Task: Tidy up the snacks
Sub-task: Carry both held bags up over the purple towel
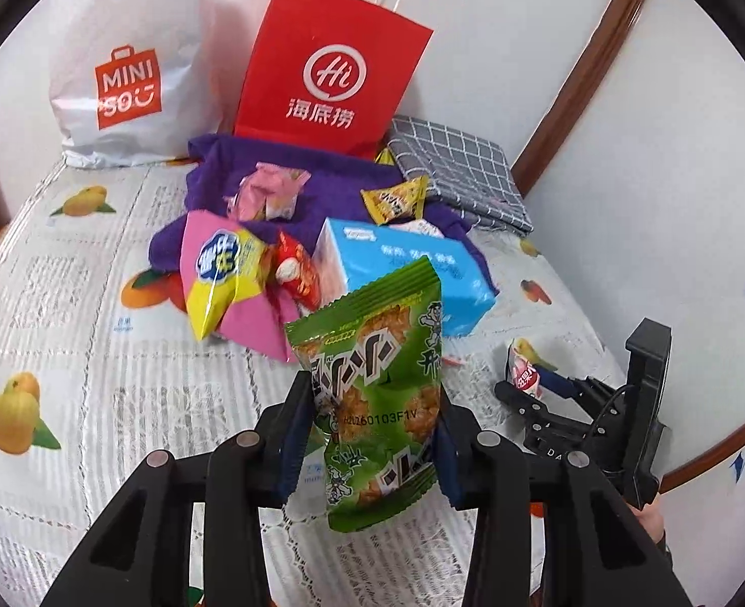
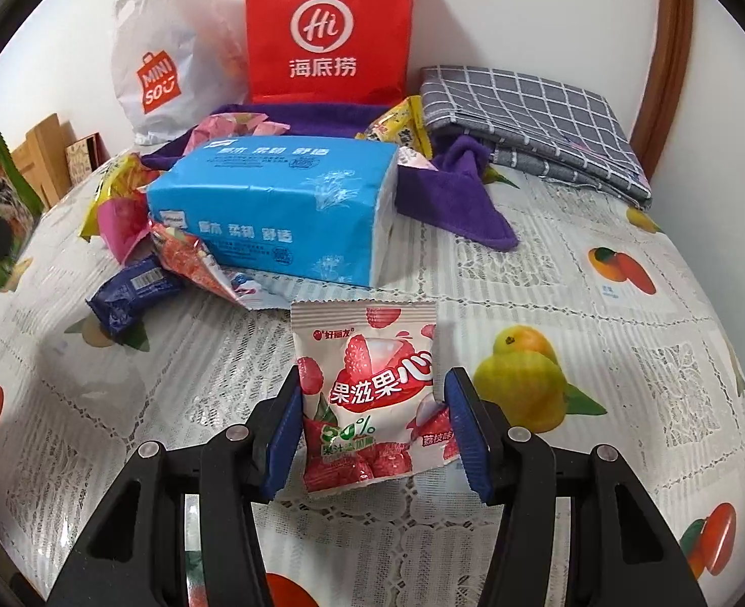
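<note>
Left hand-held gripper (image 1: 375, 435): pads clamped tight on the green snack packet (image 1: 372, 389), crinkled foil, held upright clear of the surface (image 1: 69, 334).

Right hand-held gripper (image 2: 372, 430): jaws half apart, the pink-and-white lychee candy packet (image 2: 367, 394) between the blue pads. Left pad touches the packet's edge; whether the right pad touches cannot be told. Packet's lower edge rests on the surface.

Surface cover: white lace-pattern cloth, printed fruit.

Pile at centre: blue tissue pack (image 2: 276, 212), soft-sided block; purple towel (image 2: 448, 202), fuzzy, rumpled, beneath it; yellow snack bag (image 1: 220, 278) on a pink sheet; red packet (image 2: 190, 258); dark blue wrapped bar (image 2: 129, 293), just left of it.

Rear, against the wall: red paper bag (image 1: 332, 71), stiff, upright; white plastic bag (image 1: 129, 60), slack. Folded grey checked cloth (image 2: 534, 121) at right rear.

Open room: bare cloth to the near left and near right of the pile.
</note>
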`<state>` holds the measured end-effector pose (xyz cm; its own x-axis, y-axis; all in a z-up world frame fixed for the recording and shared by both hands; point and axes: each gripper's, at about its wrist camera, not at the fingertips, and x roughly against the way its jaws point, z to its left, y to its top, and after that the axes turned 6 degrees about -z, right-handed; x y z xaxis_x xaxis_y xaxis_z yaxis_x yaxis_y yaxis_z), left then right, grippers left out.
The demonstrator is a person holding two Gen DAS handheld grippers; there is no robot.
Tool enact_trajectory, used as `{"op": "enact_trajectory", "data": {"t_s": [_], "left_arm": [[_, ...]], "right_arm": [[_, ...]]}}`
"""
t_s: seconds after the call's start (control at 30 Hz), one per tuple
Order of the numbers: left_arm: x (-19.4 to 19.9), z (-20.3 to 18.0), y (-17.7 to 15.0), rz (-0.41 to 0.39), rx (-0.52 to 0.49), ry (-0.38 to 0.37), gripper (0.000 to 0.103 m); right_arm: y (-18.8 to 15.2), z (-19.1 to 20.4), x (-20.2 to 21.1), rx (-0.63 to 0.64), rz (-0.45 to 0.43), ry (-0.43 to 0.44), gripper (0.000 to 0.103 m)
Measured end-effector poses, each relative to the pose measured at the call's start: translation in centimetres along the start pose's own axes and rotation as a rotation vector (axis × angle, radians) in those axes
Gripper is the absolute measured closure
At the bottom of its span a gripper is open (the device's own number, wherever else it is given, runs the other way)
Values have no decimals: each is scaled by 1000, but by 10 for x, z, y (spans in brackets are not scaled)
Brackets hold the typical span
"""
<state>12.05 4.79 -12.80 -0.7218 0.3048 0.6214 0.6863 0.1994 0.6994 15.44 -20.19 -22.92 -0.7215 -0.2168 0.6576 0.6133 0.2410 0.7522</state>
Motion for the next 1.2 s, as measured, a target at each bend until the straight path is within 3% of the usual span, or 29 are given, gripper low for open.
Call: {"op": "enact_trajectory", "data": {"t_s": [0.67, 1.2], "left_arm": [[-1, -29, 76, -23, -22, -35, 63], [-24, 7, 141, -39, 13, 20, 63]], "right_arm": [[108, -27, 51, -73, -102, -48, 49], [178, -37, 8, -144, -94, 41, 49]]}}
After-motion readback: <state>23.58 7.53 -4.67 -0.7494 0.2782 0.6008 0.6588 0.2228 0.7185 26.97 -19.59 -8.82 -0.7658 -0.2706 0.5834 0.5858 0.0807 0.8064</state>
